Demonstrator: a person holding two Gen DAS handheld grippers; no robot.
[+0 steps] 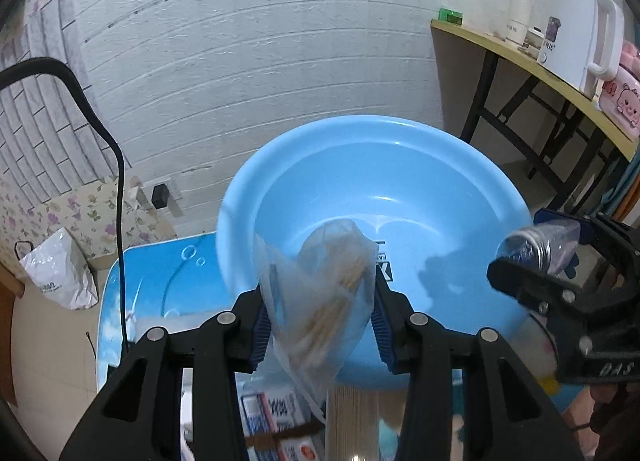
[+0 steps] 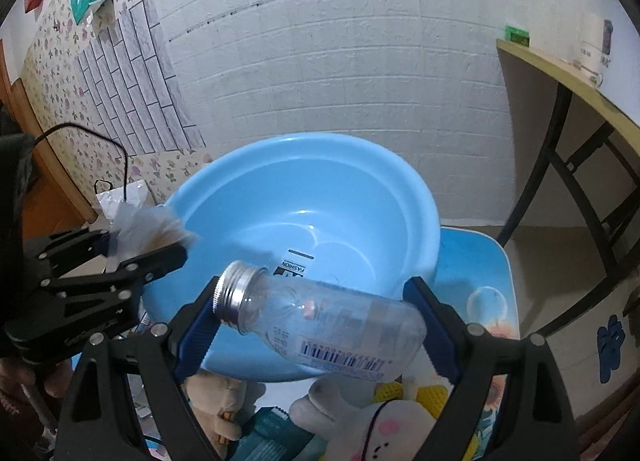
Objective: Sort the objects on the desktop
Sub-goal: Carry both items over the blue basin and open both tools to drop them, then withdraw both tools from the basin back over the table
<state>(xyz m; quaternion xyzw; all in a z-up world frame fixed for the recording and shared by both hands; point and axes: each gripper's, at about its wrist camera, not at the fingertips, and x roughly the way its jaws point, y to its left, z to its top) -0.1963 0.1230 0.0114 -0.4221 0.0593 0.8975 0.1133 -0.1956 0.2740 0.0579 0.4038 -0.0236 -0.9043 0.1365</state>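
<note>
Both grippers loaded, both poised at the near rim of the blue basin (image 1: 400,189), which sits on a blue printed bench (image 1: 160,269). Left gripper (image 1: 318,325) is clamped on a thin clear plastic bag (image 1: 320,301) with pale stick-like contents, probably cotton swabs or toothpicks, too blurred to call. The bag is pinched mid-body between the blue pads, top end poking up over the basin edge, so opening the jaws would likely drop it inside. Right gripper (image 2: 316,313) is closed across a clear bottle (image 2: 320,317) with a silver threaded neck, barcode label facing the camera; the bottle lies sideways across the jaws, neck to the left and tilted slightly up, held by its ends rather than its waist. That end-on grip looks slip-prone on smooth plastic, so a short carry makes sense. In the left wrist view the bottle sits at the basin's right edge, about level with the rim. Basin interior shows only a printed label sticker, nothing sorted in yet. Below the right gripper, still on the bench: a white plush toy (image 2: 384,425), a tan plush toy (image 2: 220,401), and yellow items partly hidden. Boxes (image 1: 276,417) lie under the left gripper. Judgement: mid-task, the drop into the basin comes next.
</note>
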